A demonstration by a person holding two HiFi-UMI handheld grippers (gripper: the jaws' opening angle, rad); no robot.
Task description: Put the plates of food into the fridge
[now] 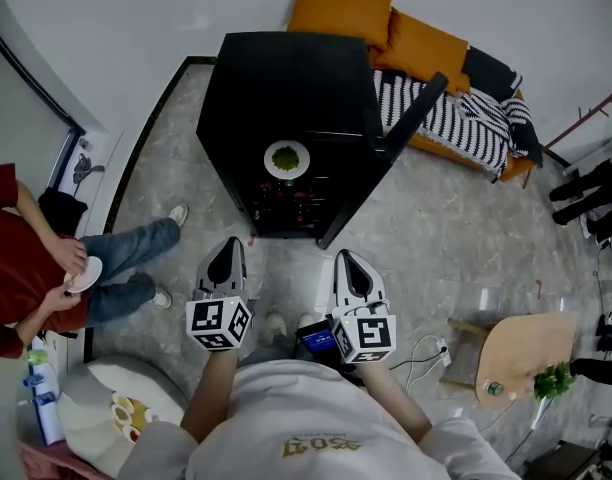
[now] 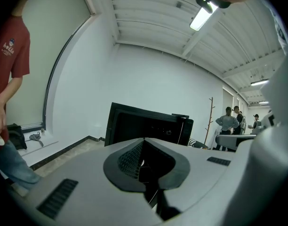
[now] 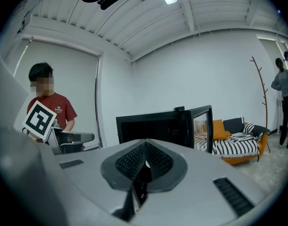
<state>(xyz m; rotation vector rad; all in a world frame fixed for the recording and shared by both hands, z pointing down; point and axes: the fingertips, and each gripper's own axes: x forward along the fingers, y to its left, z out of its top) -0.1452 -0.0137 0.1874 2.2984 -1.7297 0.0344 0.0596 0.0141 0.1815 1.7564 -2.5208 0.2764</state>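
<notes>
You are holding the left gripper [image 1: 226, 260] and right gripper [image 1: 352, 268] with jaws closed, empty. A plate of greens [image 1: 287, 159] is sitting in the open fridge [image 1: 276, 78] beyond.

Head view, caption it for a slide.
Left gripper and right gripper, shut and empty, face the open fridge holding a plate of green food.

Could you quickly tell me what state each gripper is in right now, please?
Left gripper: jaws closed, holding nothing.
Right gripper: jaws closed, holding nothing.
</notes>
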